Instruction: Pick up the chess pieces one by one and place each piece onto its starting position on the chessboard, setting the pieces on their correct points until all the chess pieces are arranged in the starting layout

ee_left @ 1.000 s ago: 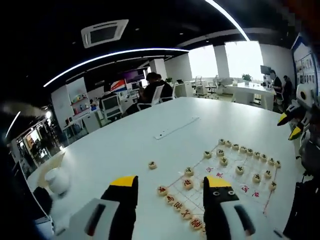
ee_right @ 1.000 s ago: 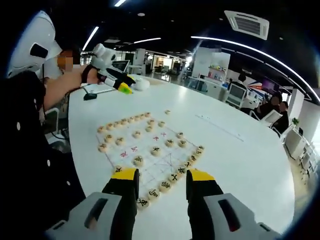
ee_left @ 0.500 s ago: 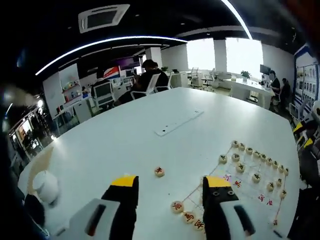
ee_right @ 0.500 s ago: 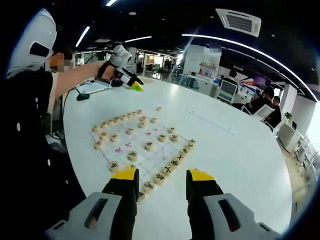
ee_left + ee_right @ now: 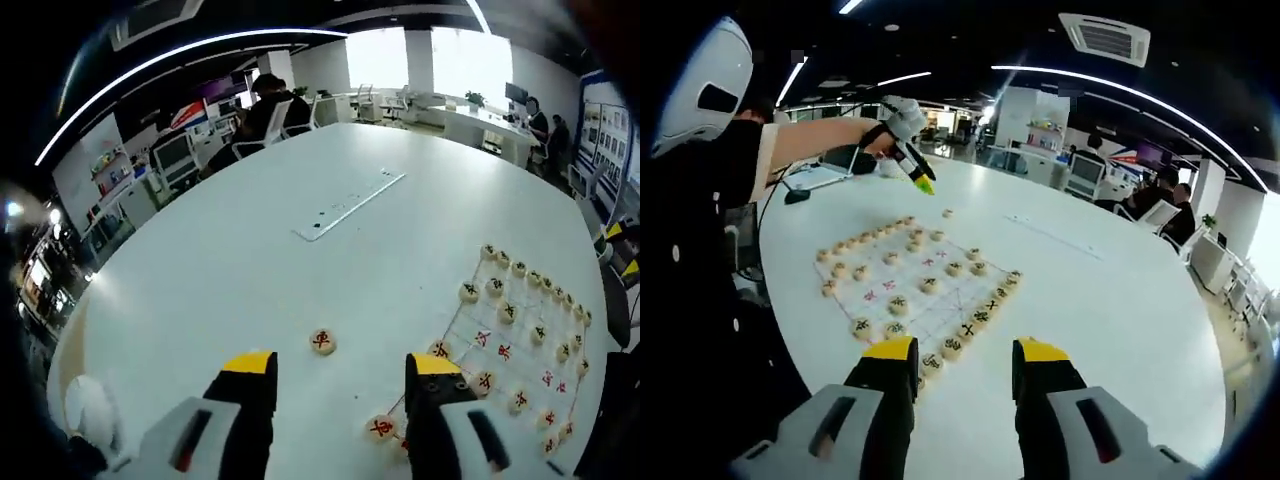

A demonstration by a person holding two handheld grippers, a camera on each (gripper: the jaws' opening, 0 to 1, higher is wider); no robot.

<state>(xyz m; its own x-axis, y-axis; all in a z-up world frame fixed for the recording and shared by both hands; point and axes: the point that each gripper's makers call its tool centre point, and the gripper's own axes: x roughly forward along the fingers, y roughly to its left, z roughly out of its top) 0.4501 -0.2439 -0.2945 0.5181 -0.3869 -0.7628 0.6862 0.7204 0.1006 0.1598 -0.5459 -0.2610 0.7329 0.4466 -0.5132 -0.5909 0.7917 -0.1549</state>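
**Q:** Why is the left black gripper with yellow fingertips (image 5: 340,368) angled down at the big white oval table (image 5: 240,250)?

**A:** It looks lined up on a lone round pale wooden chess piece with a red character (image 5: 322,342), lying on bare tabletop just outside the thin red-lined chessboard sheet (image 5: 505,350). The jaws stand spread and empty, the disc above and between the tips, not yet touched. In the right gripper view the same gripper (image 5: 920,177) reaches out over the far side of the board with the stray (image 5: 948,213) just beyond it.

**Q:** And the other tool?

**A:** The right black-and-yellow gripper (image 5: 966,352) is released too, jaws parted, nothing between them, hanging on the near side of the sheet (image 5: 925,290). It seems kept back so the arms do not cross.

**Q:** How far along is the layout?

**A:** Most discs sit in ordered rows along both ends of the grid (image 5: 870,240), so the setup looks nearly finished; the stray reads as a last leftover.

**Q:** Anything nearby that matters?

**A:** A long flat white power strip (image 5: 350,203) lies well apart, further up the table. A white rounded object (image 5: 92,408) rests at the near left edge.
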